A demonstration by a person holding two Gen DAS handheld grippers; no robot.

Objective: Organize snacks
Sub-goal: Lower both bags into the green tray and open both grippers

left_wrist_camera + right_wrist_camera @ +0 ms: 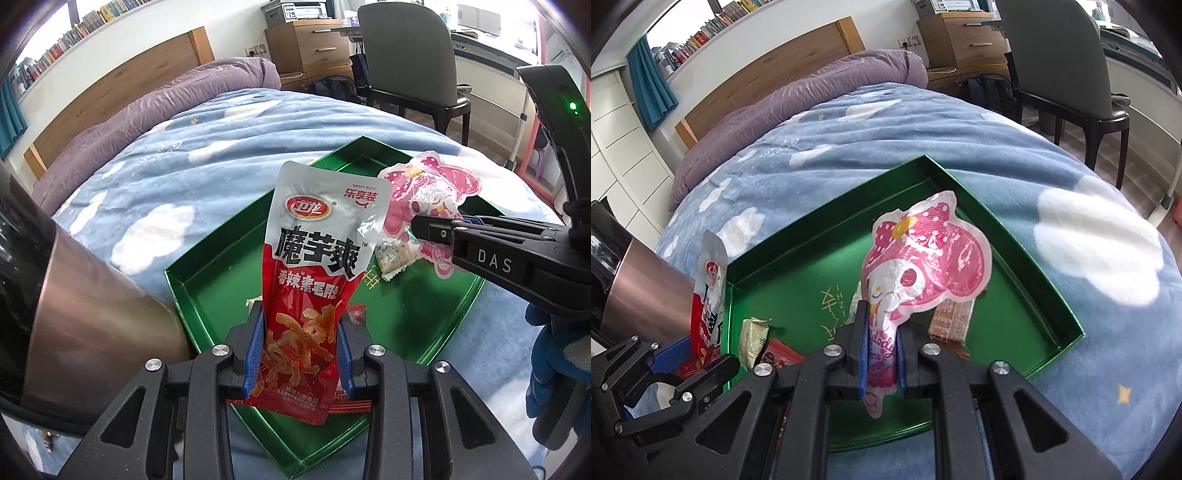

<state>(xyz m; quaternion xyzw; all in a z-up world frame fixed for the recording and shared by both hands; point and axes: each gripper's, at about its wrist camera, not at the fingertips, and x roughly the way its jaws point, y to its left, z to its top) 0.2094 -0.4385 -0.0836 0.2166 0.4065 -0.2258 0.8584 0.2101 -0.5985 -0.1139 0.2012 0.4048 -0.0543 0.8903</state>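
My left gripper (300, 360) is shut on the lower part of a tall grey-and-red snack pouch (314, 266), which stands upright over the green tray (207, 314). The same pouch (709, 291) and the left gripper (681, 350) show at the left of the right wrist view. My right gripper (882, 363) is shut on the bottom of a pink character-shaped packet (923, 269) above the green tray (1027, 254). In the left wrist view that pink packet (417, 192) hangs from the right gripper (436, 225) at the right.
Small snacks lie in the tray: a cream wrapper (753, 341), a red packet (783, 356), a brown wafer pack (951, 321), a pale packet (391, 254). A metallic cylinder (96, 306) stands left of the tray. The tray rests on a blue cloud-print blanket (1071, 236). A chair (410, 59) stands beyond.
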